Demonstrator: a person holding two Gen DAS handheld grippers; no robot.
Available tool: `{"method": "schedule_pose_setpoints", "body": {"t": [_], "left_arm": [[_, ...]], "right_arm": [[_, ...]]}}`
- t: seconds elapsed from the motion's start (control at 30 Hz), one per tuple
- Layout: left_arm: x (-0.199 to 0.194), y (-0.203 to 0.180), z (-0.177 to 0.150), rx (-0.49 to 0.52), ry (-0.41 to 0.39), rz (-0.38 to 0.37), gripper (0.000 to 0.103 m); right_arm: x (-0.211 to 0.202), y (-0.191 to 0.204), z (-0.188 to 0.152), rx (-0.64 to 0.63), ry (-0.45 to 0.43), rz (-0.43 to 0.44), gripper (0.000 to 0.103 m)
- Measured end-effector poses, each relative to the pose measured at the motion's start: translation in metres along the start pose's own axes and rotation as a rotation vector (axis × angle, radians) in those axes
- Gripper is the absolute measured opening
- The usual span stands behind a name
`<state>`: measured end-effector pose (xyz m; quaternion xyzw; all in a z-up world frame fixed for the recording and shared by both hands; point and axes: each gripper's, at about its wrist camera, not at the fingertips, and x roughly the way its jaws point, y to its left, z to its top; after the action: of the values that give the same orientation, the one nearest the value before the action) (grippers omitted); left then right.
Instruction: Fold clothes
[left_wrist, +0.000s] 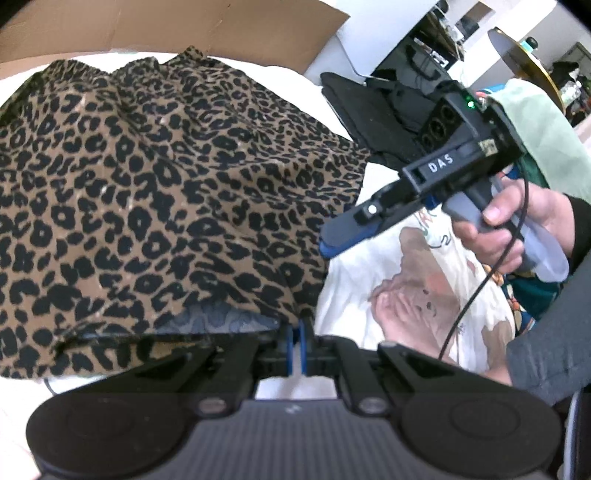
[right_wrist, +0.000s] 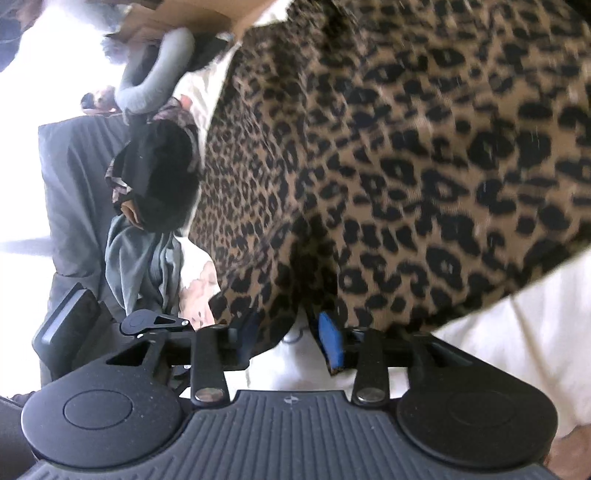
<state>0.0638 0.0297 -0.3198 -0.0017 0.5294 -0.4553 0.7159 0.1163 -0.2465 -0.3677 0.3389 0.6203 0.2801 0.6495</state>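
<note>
A leopard-print garment (left_wrist: 147, 192) lies spread over a white surface and fills most of the left wrist view. My left gripper (left_wrist: 296, 332) is shut on its near hem, which is lifted so the paler underside shows. My right gripper (left_wrist: 332, 243) shows in the left wrist view, held by a hand at the garment's right edge. In the right wrist view the garment (right_wrist: 406, 166) fills the frame. My right gripper (right_wrist: 288, 325) has its jaws apart with the garment's edge between them, not clamped.
A white printed cloth (left_wrist: 413, 288) lies right of the garment. Black clothing (left_wrist: 369, 107) and cardboard (left_wrist: 184, 26) lie at the back. In the right wrist view, dark and grey-green clothes (right_wrist: 147, 221) are piled at the left, on the white surface (right_wrist: 517, 339).
</note>
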Motion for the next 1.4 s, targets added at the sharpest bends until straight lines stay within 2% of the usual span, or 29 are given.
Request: {"method": "schedule_pose_setpoints", "body": {"t": [0.2,0.33,0.5,0.6,0.67,0.7,0.73,0.77,0.8,0.83,0.93,1.1,1.23,1.33,1.4], "left_arm": [[0.0,0.003,-0.007,-0.046,-0.021,-0.016,0.004],[-0.002,-0.001,-0.007,-0.032,-0.027,-0.022,0.004],[0.0,-0.002,-0.007,-0.018,-0.023,-0.021,0.004],[0.002,-0.003,-0.008,-0.02,-0.023,-0.023,0.004],[0.004,-0.003,-0.01,-0.02,-0.016,-0.019,0.004],[0.003,-0.004,-0.011,-0.01,-0.01,-0.011,0.004],[0.002,-0.004,-0.012,-0.006,-0.005,-0.004,0.004],[0.0,-0.004,-0.014,-0.009,-0.001,0.002,0.004],[-0.003,-0.003,-0.015,-0.012,0.004,0.007,0.004],[-0.006,-0.001,-0.016,-0.018,0.004,0.016,0.004],[-0.02,0.01,-0.016,-0.039,-0.015,0.074,0.011],[-0.054,0.051,-0.015,-0.145,-0.059,0.275,0.028],[-0.073,0.086,-0.017,-0.24,-0.086,0.398,0.038],[-0.08,0.109,-0.016,-0.286,-0.104,0.465,0.041],[-0.084,0.122,-0.016,-0.303,-0.113,0.503,0.047]], "right_arm": [[0.021,-0.015,-0.013,0.102,0.042,0.077,0.052],[0.037,-0.019,-0.021,0.16,0.058,0.117,0.054],[0.058,-0.029,-0.025,0.272,0.077,0.216,0.054],[0.064,-0.032,-0.029,0.291,0.077,0.226,0.052],[0.068,-0.033,-0.031,0.302,0.075,0.233,0.04],[0.068,-0.032,-0.031,0.291,0.072,0.231,0.025],[0.068,-0.031,-0.031,0.28,0.07,0.229,0.017],[0.069,-0.03,-0.03,0.269,0.067,0.228,0.014],[0.069,-0.029,-0.03,0.257,0.065,0.224,0.007],[0.069,-0.028,-0.029,0.244,0.067,0.212,0.006],[0.069,-0.025,-0.028,0.218,0.07,0.191,0.006],[0.067,-0.019,-0.026,0.182,0.061,0.167,0.005],[0.06,-0.012,-0.021,0.145,0.057,0.142,0.004],[0.057,-0.011,-0.018,0.116,0.066,0.109,0.004],[0.057,-0.013,-0.018,0.111,0.071,0.082,0.003]]}}
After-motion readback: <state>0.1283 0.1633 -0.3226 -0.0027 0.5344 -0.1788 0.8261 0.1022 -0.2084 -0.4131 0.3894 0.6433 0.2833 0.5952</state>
